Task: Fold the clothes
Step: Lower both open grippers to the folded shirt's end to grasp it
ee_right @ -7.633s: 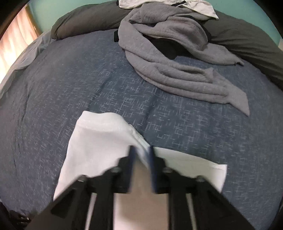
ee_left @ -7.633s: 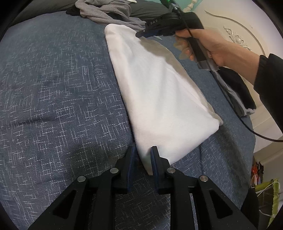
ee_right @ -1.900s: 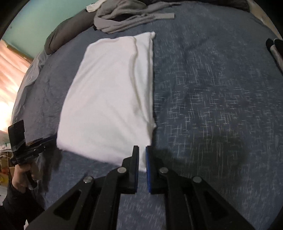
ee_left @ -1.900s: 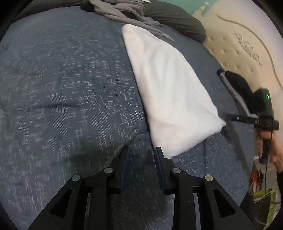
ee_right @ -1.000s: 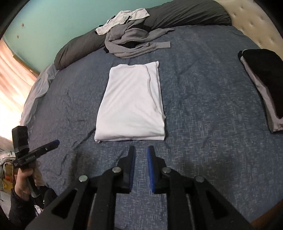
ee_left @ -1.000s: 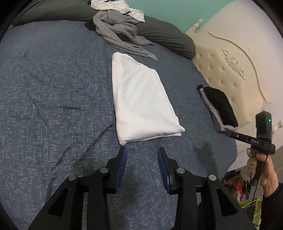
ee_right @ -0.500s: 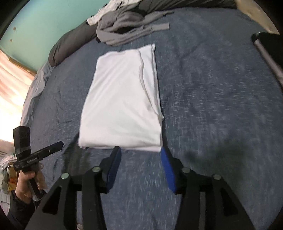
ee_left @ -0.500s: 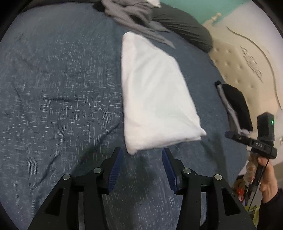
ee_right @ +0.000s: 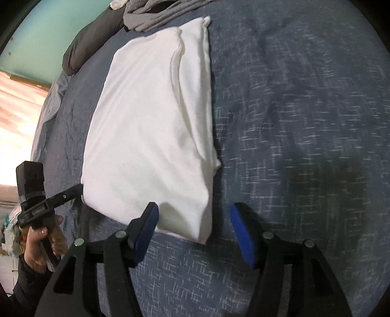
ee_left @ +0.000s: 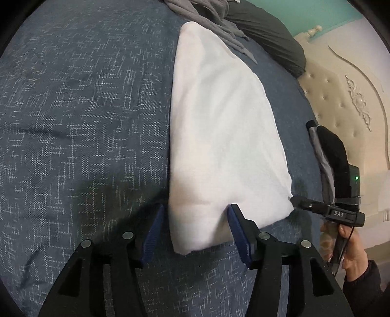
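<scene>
A white garment (ee_left: 219,122), folded into a long rectangle, lies flat on the blue-grey bedspread (ee_left: 73,122). My left gripper (ee_left: 196,219) is low over its near edge. Its jaws are opening, with the near left corner of the cloth between the blue pads, which do not press on it. The right wrist view shows the same garment (ee_right: 151,122), and my right gripper (ee_right: 195,215) straddles its near right corner, jaws opening too, nothing pinched. Each view catches the other gripper at the opposite corner: the right gripper (ee_left: 296,201), the left gripper (ee_right: 78,189).
Loose grey clothes (ee_left: 209,14) and a dark pillow (ee_left: 268,36) lie beyond the garment's far end. A folded black and grey stack (ee_left: 329,151) sits by the cream headboard (ee_left: 353,97). A person's hand (ee_right: 41,243) holds the left gripper near the bed's edge.
Both grippers have come down and forward onto the garment's near edge. Their jaws have spread wider, and a corner of the cloth now sits between each pair.
</scene>
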A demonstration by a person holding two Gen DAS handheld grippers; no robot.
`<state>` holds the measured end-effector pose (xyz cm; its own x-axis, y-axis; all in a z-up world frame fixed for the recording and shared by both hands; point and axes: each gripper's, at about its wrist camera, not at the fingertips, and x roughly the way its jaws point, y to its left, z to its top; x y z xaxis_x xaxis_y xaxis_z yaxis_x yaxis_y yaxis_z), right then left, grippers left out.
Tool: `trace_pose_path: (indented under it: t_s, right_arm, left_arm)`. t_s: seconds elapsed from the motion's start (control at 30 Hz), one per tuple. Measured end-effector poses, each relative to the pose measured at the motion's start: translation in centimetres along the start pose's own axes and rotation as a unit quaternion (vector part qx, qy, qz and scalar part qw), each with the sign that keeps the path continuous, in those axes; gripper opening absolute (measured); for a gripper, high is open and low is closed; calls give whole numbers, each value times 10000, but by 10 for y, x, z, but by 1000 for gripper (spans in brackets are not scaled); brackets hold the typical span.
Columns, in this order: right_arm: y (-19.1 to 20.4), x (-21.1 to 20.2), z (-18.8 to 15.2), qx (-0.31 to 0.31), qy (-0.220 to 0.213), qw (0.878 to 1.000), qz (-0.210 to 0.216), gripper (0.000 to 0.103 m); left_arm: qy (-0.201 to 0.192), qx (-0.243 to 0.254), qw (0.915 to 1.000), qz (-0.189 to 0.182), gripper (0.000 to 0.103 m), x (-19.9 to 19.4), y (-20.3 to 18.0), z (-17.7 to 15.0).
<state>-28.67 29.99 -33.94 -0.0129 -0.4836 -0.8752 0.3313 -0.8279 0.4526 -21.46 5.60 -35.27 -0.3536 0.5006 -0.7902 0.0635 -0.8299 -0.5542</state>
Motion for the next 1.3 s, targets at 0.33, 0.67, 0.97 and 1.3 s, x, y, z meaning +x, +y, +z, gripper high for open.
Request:
trace_pose_path:
  t_s: [0.33,0.67,0.97,1.3]
  right_arm:
    - [-4,4,-2,199,9,9995,258,62]
    - [3,7,-9,104,-122,9992,374,25]
    - [-20,-7,-9,211,-92,9993,294,37]
    - [-16,2,-6,84,-24,9994,330,42]
  left_arm:
    - [-90,-311,9994,-130,65,7,10,-5]
    - [17,-50,10000,42,65,9,-17,-11]
    - [81,-141,9996,-248,65,6,-1,-18]
    - [-21,-121,9999,-81,65,10,-12,-9]
